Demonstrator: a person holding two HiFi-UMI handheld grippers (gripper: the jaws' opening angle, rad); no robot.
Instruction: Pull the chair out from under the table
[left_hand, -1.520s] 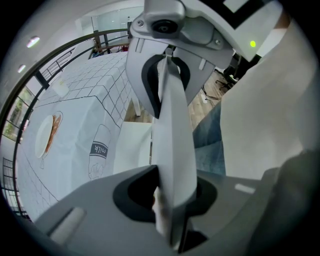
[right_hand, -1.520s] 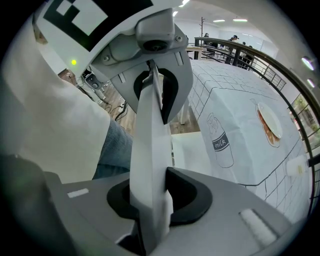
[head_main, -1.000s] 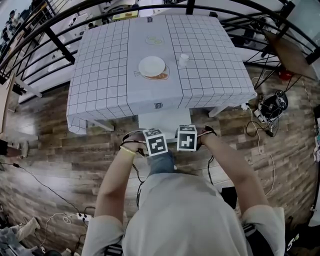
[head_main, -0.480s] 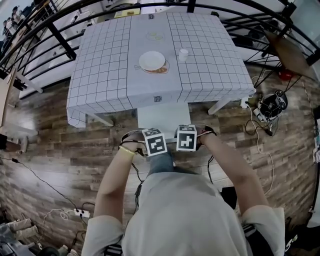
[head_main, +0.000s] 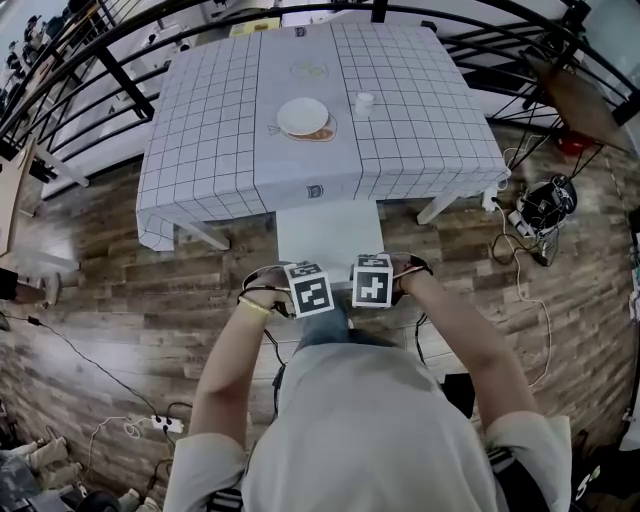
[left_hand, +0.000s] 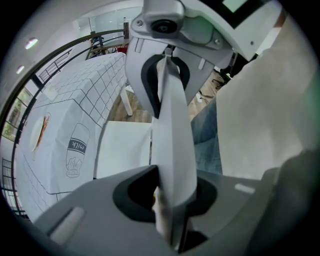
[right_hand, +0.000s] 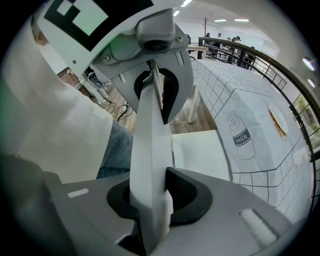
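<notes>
White chair (head_main: 325, 228), seat partly under table (head_main: 430, 130); left gripper (left_hand: 170, 142), right gripper (right_hand: 152, 150) clamped on its backrest

White chair (head_main: 327, 228), white cloth (head_main: 420, 130) with black grid and milk-carton print, white plate (head_main: 302, 116), white cup (head_main: 364, 102), brown plank floor (head_main: 120, 300), black railing (head_main: 124, 80), black-and-white markers on grey left hand-held gripper (head_main: 311, 290) and right hand-held gripper (head_main: 372, 280)
</notes>
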